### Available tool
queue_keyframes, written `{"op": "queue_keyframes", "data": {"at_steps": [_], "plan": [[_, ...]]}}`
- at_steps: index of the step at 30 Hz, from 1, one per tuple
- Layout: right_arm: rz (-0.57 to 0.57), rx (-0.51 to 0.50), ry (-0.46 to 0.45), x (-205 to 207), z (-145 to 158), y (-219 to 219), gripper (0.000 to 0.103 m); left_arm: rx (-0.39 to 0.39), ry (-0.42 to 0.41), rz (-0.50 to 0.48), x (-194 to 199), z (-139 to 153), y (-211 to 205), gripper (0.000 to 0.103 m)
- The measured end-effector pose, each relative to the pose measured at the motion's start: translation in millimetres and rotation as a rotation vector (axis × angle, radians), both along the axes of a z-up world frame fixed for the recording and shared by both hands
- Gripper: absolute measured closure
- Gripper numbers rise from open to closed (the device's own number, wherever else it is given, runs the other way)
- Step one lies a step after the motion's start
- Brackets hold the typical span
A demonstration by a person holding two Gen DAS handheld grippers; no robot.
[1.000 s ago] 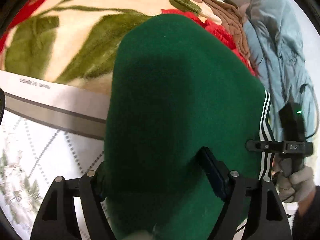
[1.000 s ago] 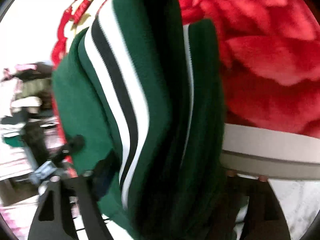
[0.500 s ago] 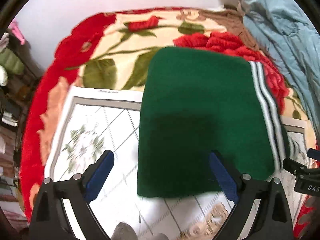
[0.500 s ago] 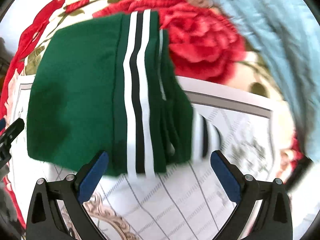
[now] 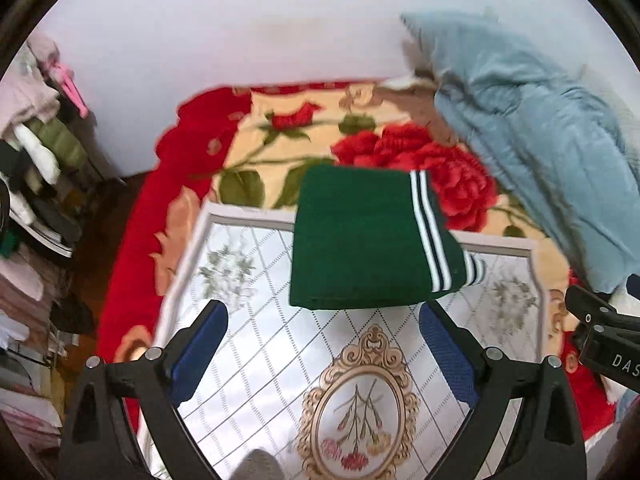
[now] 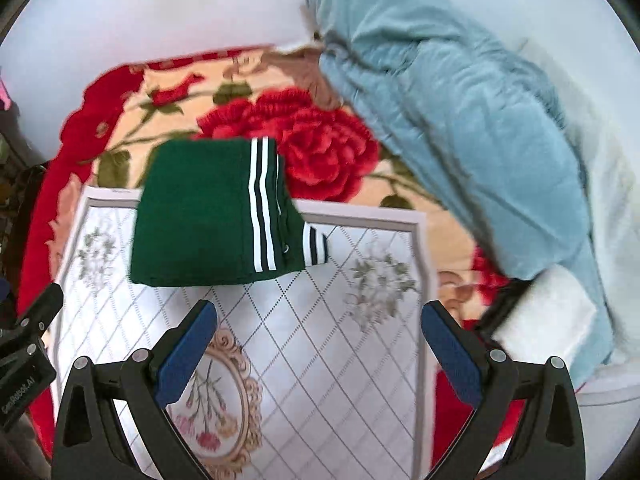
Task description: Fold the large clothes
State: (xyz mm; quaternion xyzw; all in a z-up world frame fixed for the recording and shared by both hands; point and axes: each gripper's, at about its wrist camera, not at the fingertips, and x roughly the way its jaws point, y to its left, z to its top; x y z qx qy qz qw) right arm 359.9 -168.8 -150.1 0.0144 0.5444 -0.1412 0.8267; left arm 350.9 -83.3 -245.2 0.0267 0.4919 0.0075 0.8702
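Nearest, the left gripper [image 5: 322,336] and the right gripper [image 6: 318,332] both stand with jaws spread wide and nothing between their blue pads [image 6: 188,354], raised over a white patterned mat [image 6: 320,340]. Beyond them, the folded green garment [image 5: 360,240] [image 6: 200,216] with white side stripes lies flat across the mat's far edge, partly on the red rose blanket [image 5: 440,164]. Farther right, a light blue quilt [image 6: 460,128] is heaped against the white wall [image 5: 240,32].
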Motion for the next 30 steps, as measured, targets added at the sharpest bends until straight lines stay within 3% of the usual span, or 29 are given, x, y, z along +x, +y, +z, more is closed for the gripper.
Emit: {"op": "queue_keyframes", "data": {"at_steps": [5, 13, 21, 30], "plan": [[0.01, -0.009, -0.089, -71.7, 98.5, 15.6, 0.0, -0.001, -0.062, -0.007, -53.1, 77.6, -0.9, 0.006], [0.027, -0.015, -0.208, -166.0, 213.1, 26.5, 0.0, -0.027, -0.165, 0.0, -125.8, 167.3, 1.9, 0.006], [0.022, -0.038, -0.28, -225.6, 278.8, 33.6, 0.0, -0.055, -0.22, 0.025, -163.9, 209.0, 13.9, 0.006], [0.051, -0.042, -0.324, -254.2, 316.8, 44.5, 0.0, -0.05, -0.256, 0.034, -187.4, 233.6, 15.1, 0.006]]}}
